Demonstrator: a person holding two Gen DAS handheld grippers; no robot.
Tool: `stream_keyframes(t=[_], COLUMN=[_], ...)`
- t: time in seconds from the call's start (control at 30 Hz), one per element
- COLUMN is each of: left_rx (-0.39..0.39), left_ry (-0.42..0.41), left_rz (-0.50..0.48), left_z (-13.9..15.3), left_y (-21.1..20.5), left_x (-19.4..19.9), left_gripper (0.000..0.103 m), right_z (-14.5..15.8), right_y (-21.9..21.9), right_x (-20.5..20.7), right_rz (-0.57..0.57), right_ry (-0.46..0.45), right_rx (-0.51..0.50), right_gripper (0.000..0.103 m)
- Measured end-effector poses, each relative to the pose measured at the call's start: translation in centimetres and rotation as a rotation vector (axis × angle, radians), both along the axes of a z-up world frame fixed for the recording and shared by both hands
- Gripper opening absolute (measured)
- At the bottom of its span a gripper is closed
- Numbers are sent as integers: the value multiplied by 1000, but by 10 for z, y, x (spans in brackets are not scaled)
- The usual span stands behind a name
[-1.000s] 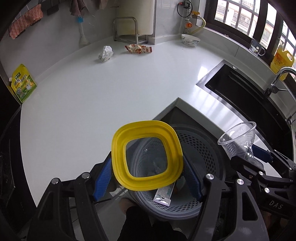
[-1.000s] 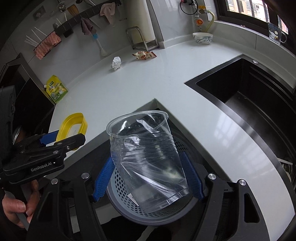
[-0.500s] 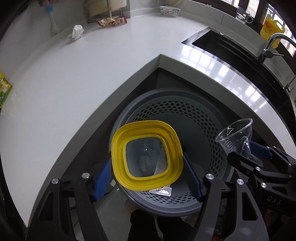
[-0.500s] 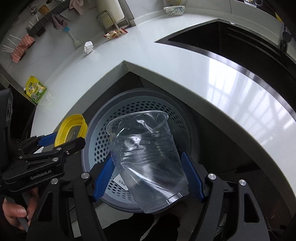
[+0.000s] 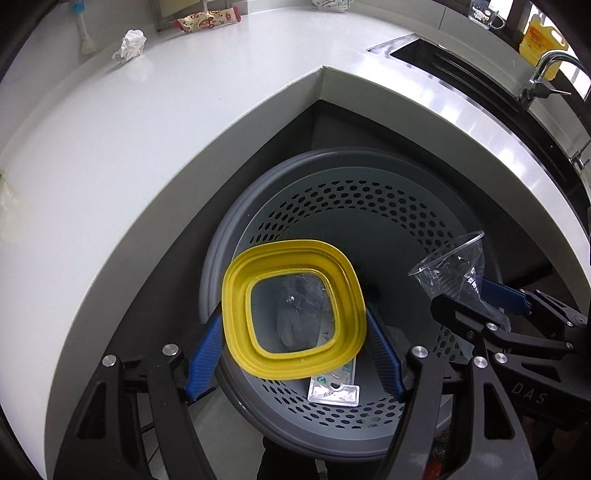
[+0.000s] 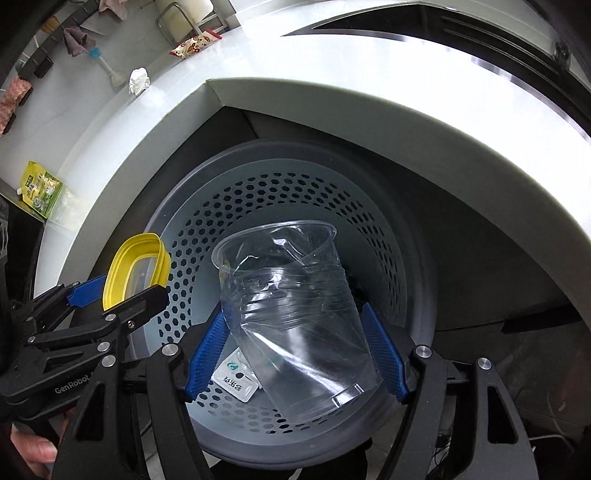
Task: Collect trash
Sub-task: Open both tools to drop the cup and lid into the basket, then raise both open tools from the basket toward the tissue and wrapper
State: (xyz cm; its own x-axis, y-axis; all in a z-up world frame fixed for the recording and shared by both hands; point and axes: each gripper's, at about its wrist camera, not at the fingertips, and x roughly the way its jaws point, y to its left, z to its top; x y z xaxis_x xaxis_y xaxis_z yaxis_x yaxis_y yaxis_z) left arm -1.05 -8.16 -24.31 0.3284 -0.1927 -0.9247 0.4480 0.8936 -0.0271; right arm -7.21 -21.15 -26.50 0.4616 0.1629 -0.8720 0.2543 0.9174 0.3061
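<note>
Both grippers are dropping lower than a second ago, now hanging over the grey bin (image 5: 369,206) under the counter edge (image 5: 321,74). Bin bottom is partly hidden. Left gripper (image 5: 293,354) is clamping the yellow lid (image 5: 236,295); right gripper (image 6: 295,354) is squeezing the clear cup (image 6: 291,306).

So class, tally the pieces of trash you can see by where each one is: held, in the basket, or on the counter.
Held: 2, yellow lid, clear cup
In basket: 1, white packet
On counter: 2, crumpled paper, snack wrapper
Total: 5
</note>
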Motion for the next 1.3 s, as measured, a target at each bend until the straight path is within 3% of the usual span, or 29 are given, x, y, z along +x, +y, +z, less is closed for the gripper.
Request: stream_keyframes(t=[0.27, 0.43, 1.3], left_rx=[-3, 1, -6], left_ry=[18, 12, -4], left_rz=[17, 36, 89], left_z=[-1, 5, 34], left_y=[7, 16, 24], left_x=[2, 2, -7], left_gripper=[71, 82, 83], right_z=[-4, -7, 11], right_y=[-1, -6, 3], right_x=[-1, 1, 0], right_rz=[-3, -14, 16], right_ry=[7, 22, 10], right_rx=[-3, 22, 0], right_gripper=[70, 76, 78])
